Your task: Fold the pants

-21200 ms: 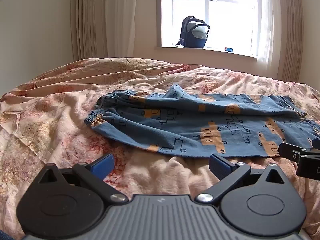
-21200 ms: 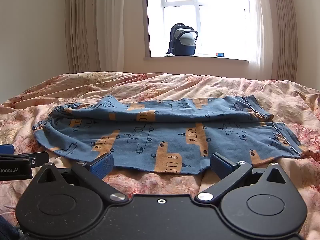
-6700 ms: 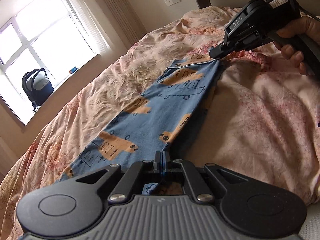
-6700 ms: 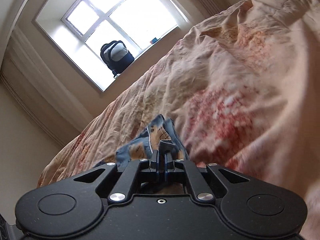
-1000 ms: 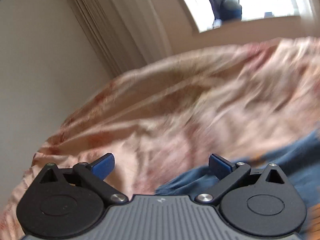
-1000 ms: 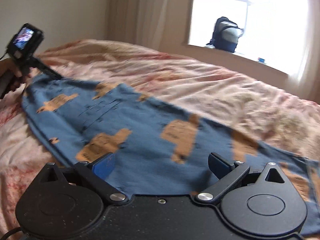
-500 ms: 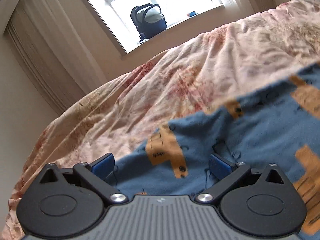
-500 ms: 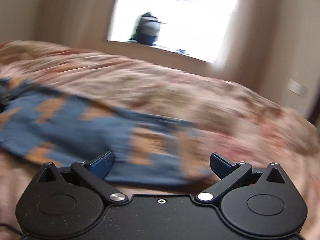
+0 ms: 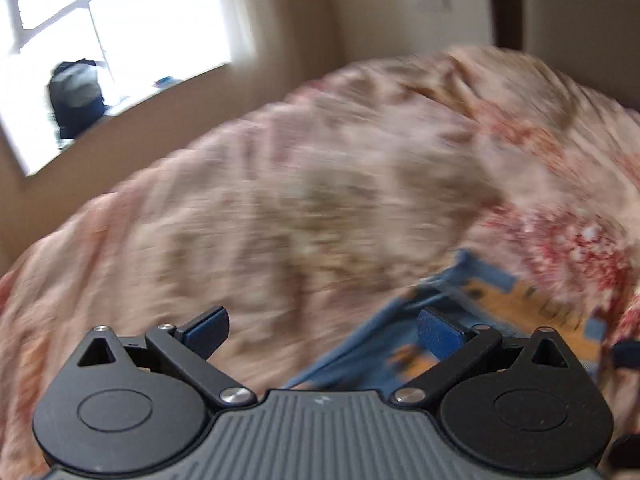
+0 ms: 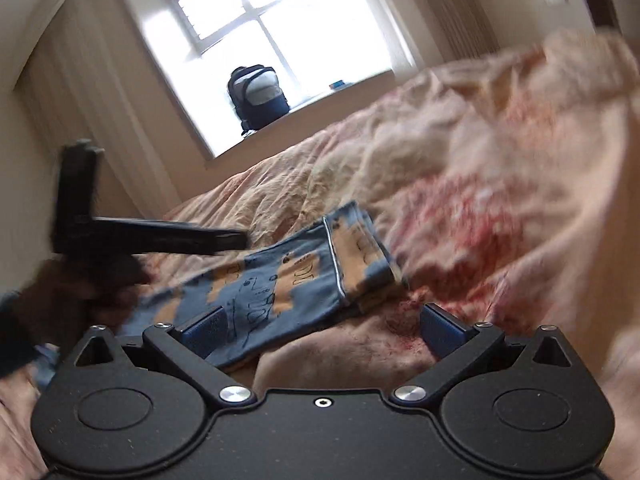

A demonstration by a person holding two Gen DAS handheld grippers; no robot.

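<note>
The blue pants with orange prints lie flat on the bed, their hem end at the centre of the right wrist view. In the blurred left wrist view the same hem end shows at the lower right. My left gripper is open and empty, low over the bed beside the pants. My right gripper is open and empty, low over the hem end. The left gripper and the hand that holds it show at the left of the right wrist view, above the pants.
The floral pink duvet covers the bed and rises in folds to the right. A dark backpack stands on the windowsill behind the bed. Curtains hang beside the window.
Both grippers have swung to the right along the pants, from the wide part to the hem end. Both stay open and empty.
</note>
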